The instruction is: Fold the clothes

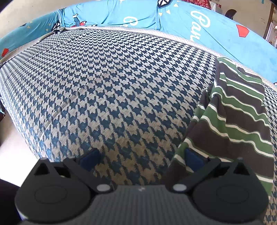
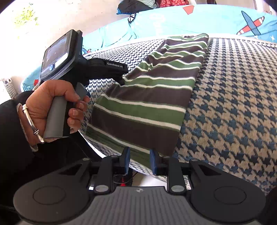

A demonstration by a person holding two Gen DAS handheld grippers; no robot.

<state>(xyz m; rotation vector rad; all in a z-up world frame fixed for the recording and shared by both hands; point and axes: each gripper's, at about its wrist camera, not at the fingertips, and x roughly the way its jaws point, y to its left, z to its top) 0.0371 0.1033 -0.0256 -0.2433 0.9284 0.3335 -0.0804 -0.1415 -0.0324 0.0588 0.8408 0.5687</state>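
Observation:
A folded garment with green, brown and white stripes lies on a blue-and-beige houndstooth cover. My right gripper is at the garment's near edge. Its blue pads stand a little apart with the cloth's corner between them, and they do not press on it. My left gripper stands wide open over the cover. Its right pad is against the left edge of the garment, and its left pad is over bare cover. In the right wrist view a hand holds the left gripper's handle beside the garment.
A bright blue sheet with cartoon prints lies behind the houndstooth cover. The cover's edge drops to a pale floor at the left. A dark bundle sits far back on the floor.

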